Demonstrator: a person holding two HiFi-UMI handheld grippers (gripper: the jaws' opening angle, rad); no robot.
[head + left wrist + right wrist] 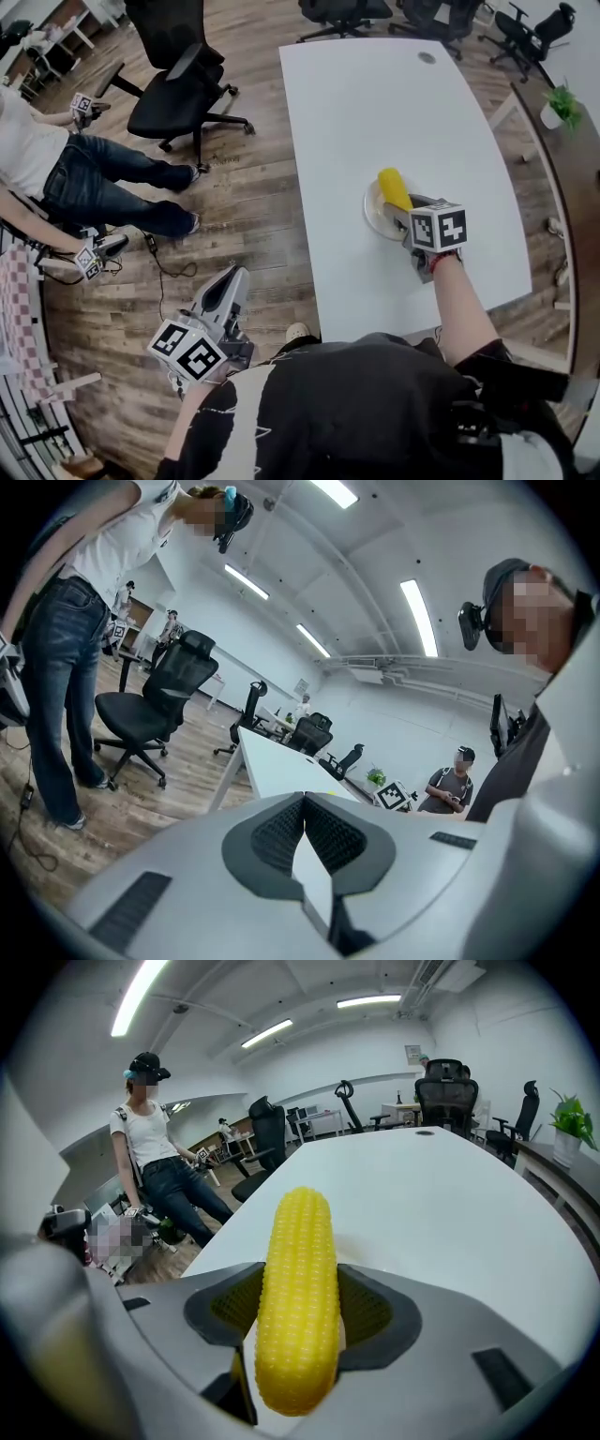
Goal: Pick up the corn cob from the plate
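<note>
Closest to us, our left gripper [305, 803] hangs off to the left over the wooden floor. Its fingers are pressed together on nothing, and it plays no part here.

Further out, our right gripper [401, 208] has its fingers pinching the corn cob [298, 1307] from both sides, over the plate [370, 214]. We cannot tell whether the cob has cleared the plate.

The hold looks to us to sit toward the cob's nearer end, with much of its length reaching past the fingertips. That overhang is our main worry. The free end could sag and pivot in the pads as we lift, and a round, bumpy body like this might roll or squirt forward out of the pinch. If the far end droops, it could also catch the plate's rim and drag the plate across the white surface [375, 103].

The cob's long axis runs in line with the fingers, not across them. It leads away from us, and in the head view it angles up and slightly left. Its rounded far tip points down the length of the surface toward the office chairs beyond.
</note>
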